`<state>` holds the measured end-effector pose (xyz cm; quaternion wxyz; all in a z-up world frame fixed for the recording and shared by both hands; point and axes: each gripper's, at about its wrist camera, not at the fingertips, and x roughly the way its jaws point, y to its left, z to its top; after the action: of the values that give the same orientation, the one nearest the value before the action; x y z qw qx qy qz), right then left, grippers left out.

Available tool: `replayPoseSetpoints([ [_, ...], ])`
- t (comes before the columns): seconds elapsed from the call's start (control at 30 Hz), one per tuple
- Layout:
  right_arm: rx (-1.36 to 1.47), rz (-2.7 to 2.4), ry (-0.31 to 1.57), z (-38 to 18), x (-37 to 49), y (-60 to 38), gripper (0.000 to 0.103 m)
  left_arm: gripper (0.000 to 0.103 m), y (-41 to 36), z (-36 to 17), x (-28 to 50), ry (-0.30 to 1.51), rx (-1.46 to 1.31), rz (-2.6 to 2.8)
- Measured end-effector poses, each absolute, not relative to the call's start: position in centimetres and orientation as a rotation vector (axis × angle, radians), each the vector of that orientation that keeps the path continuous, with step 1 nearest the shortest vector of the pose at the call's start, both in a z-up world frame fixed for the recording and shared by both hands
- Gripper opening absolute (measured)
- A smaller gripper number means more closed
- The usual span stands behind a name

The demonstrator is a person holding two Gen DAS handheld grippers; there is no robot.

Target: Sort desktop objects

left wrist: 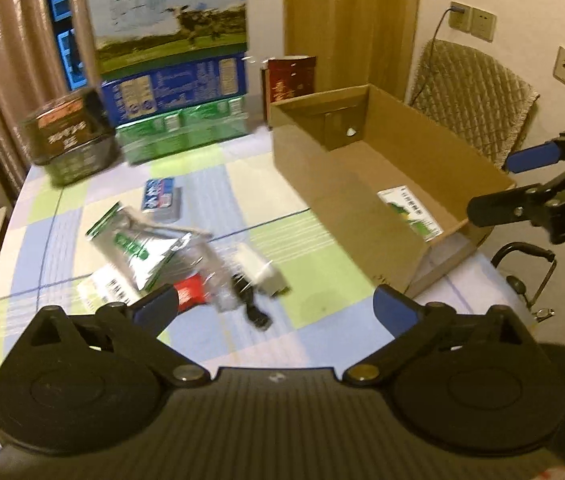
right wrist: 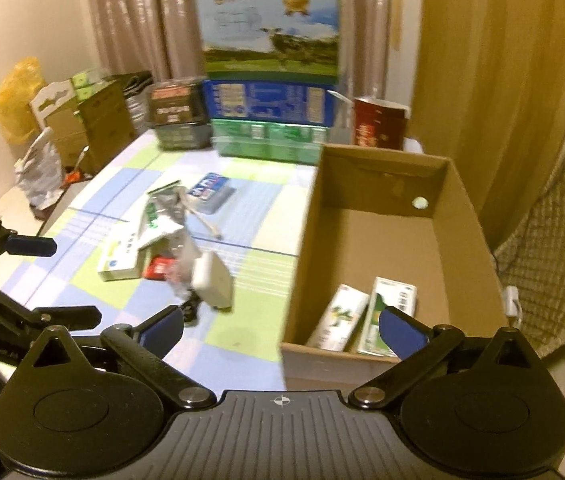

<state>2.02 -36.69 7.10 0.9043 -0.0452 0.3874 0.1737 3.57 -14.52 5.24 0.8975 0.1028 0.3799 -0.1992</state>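
1. Nearest the lens, the left gripper stood wide with nothing between its blue pads; the right gripper was just as wide and equally empty, poised at the near wall of the cardboard box.
2. Two green-and-white cartons lay in that box's near corner — the sorted part, by my judgement.
3. Left to sort, a loose heap sat on the checked tablecloth: a silver foil pouch, a white adapter, a red packet, a crumpled clear wrapper and a black cord, all overlapping.
4. Risk: closing on the heap could catch the cord or wrapper along with the target and drag the rest, since they tangled together.
5. Stacked milk cases and a dark tin lined the far edge, well apart from the heap — no obstacle; the box wall was the main thing to clear.
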Motion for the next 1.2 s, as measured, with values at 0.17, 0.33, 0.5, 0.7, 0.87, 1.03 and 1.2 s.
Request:
replayPoseSetpoints([
  [0.17,-0.110,0.420,0.783,7.2,1.2,-33.8,0.101,0.102,-10.5,4.8,2.9,0.796,0.191,-0.358],
  [0.33,-0.128,0.476,0.777,6.7,0.7,-31.0,0.101,0.102,-6.5,4.7,2.7,0.807,0.176,-0.297],
  [0.5,-0.138,0.499,0.795,5.4,0.7,-29.2,0.101,0.102,-3.7,4.2,2.6,0.825,0.161,-0.254],
  [0.7,-0.151,0.511,0.813,4.1,0.7,-28.3,0.101,0.102,-1.8,3.6,2.7,0.837,0.142,-0.237],
  [0.87,-0.155,0.511,0.831,3.1,1.0,-27.8,0.101,0.102,-1.1,3.2,3.2,0.845,0.123,-0.238],
  [1.03,-0.166,0.513,0.849,2.1,1.5,-27.2,0.101,0.102,-0.5,2.6,3.7,0.859,0.107,-0.237],
  [1.2,-0.170,0.505,0.859,0.7,2.3,-26.9,0.101,0.102,-0.1,1.7,4.3,0.876,0.102,-0.230],
])
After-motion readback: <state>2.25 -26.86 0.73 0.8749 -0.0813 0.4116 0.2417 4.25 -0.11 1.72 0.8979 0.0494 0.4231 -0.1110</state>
